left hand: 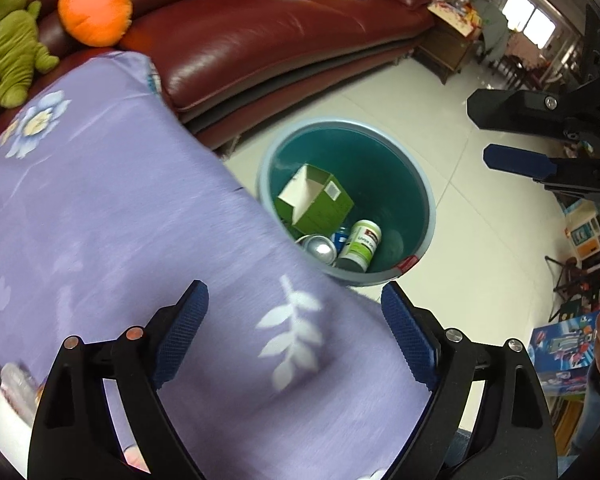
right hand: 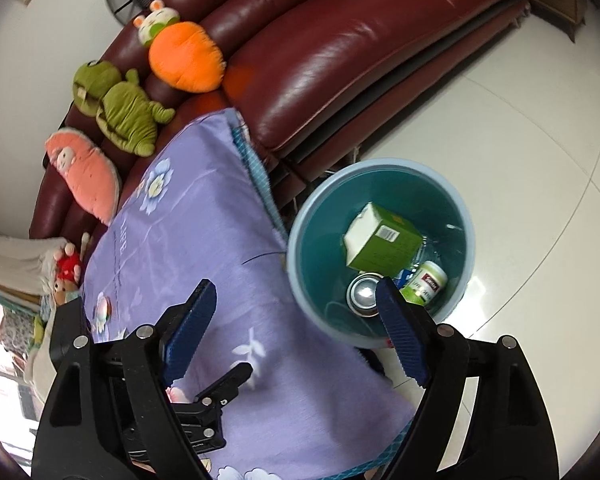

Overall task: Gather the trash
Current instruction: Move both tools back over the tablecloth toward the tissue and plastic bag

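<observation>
- Left hand-held gripper (left hand: 294, 334): jaws wide apart, nothing between them, over the purple-clothed counter (left hand: 100, 220).
- Bin (left hand: 428, 216): on the floor just off the counter's edge, ahead and to the right of both grippers. Inside: one green box (left hand: 320, 204), one bottle (left hand: 362, 242), one can (left hand: 320, 248), something blue between them.
- Right hand-held gripper (right hand: 296, 330): jaws apart and empty; its right finger overlaps the bin rim, so it looks nearer.
- No loose trash shows on the cloth.

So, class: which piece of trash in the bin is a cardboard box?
The green box, lying uppermost in the bin; the can and bottle are round.
</observation>
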